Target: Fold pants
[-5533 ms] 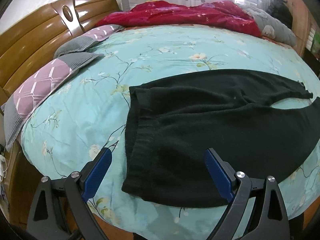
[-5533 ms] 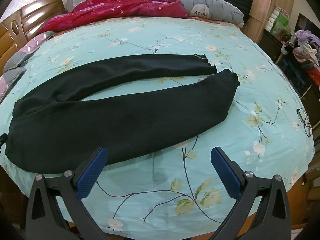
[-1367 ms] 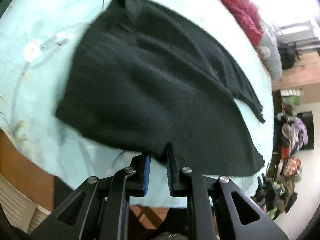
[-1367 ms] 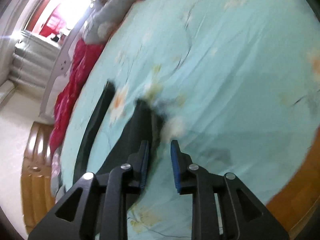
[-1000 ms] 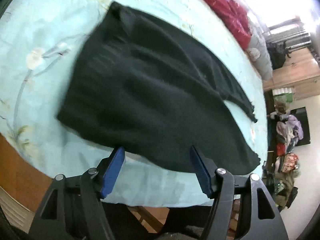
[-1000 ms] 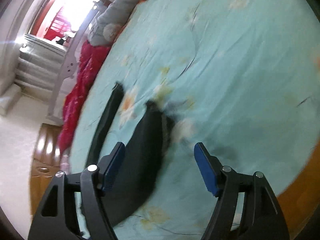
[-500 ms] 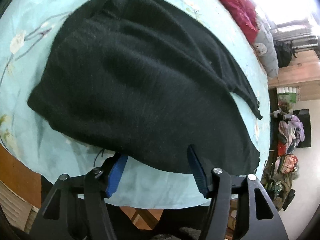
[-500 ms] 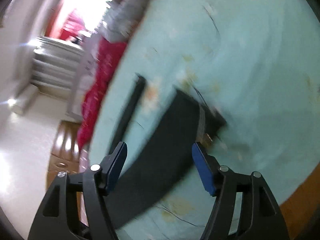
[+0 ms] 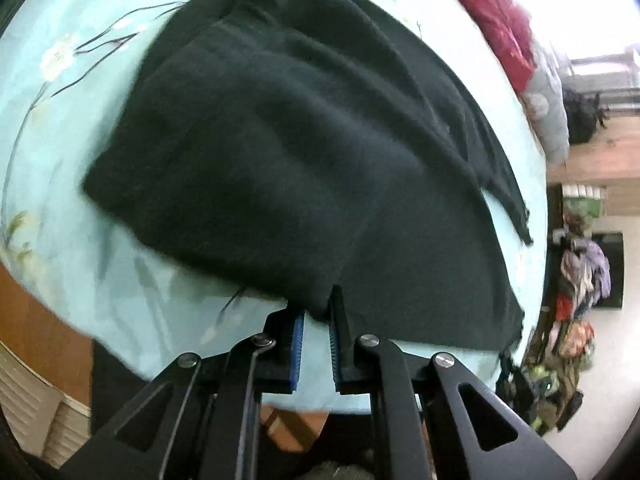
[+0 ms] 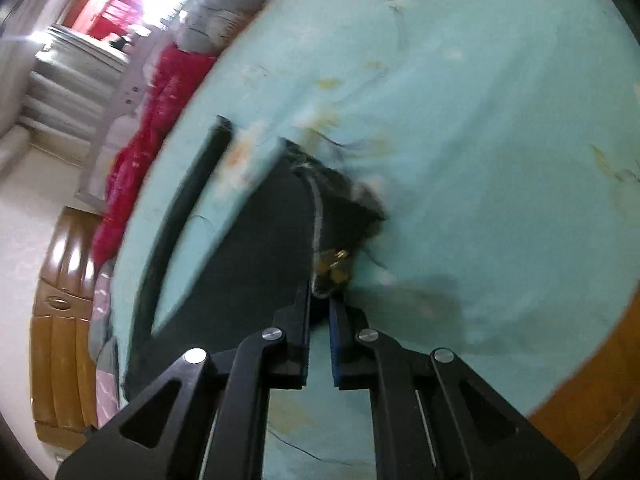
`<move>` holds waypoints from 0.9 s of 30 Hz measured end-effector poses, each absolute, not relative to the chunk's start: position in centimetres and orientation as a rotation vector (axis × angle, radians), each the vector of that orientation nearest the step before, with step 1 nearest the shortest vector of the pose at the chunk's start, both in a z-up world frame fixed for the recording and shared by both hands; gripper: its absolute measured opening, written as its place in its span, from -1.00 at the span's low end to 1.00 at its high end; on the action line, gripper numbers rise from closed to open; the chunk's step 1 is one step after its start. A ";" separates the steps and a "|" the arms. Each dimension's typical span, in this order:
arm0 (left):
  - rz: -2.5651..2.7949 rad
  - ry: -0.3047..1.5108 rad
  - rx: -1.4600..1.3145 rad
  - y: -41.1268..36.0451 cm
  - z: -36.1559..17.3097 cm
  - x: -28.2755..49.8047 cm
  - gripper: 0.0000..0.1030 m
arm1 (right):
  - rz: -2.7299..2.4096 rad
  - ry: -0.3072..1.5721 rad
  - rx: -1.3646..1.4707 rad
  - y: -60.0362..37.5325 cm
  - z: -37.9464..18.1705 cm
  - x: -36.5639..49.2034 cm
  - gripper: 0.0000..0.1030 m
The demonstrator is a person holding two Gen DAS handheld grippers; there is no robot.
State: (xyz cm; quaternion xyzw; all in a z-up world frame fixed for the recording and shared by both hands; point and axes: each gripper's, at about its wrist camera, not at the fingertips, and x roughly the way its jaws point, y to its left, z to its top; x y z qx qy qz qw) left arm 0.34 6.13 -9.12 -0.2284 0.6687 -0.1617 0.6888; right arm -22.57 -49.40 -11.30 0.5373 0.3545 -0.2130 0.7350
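A turquoise floral bedsheet (image 9: 60, 128) fills both views, with a red quilt (image 10: 136, 148) at the upper left of the right wrist view above a wooden headboard (image 10: 60, 320). Black pants (image 9: 300, 152) lie spread across the sheet. The left gripper (image 9: 317, 320) pinches their near edge at lower centre; the right gripper (image 10: 319, 312) pinches a leg hem.
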 end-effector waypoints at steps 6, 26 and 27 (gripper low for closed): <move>-0.397 1.276 -0.389 10.0 -1.9 1.6 -0.19 | -0.586 0.737 1.049 -52.2 -6.7 -24.5 -0.75; -0.126 1.360 -0.296 4.8 -7.2 19.2 -0.87 | -0.254 0.892 0.838 -55.5 -9.4 5.9 -0.87; -0.100 1.366 -0.244 4.6 -7.8 19.4 -0.87 | -0.267 0.870 0.810 -55.6 -8.9 5.8 -0.87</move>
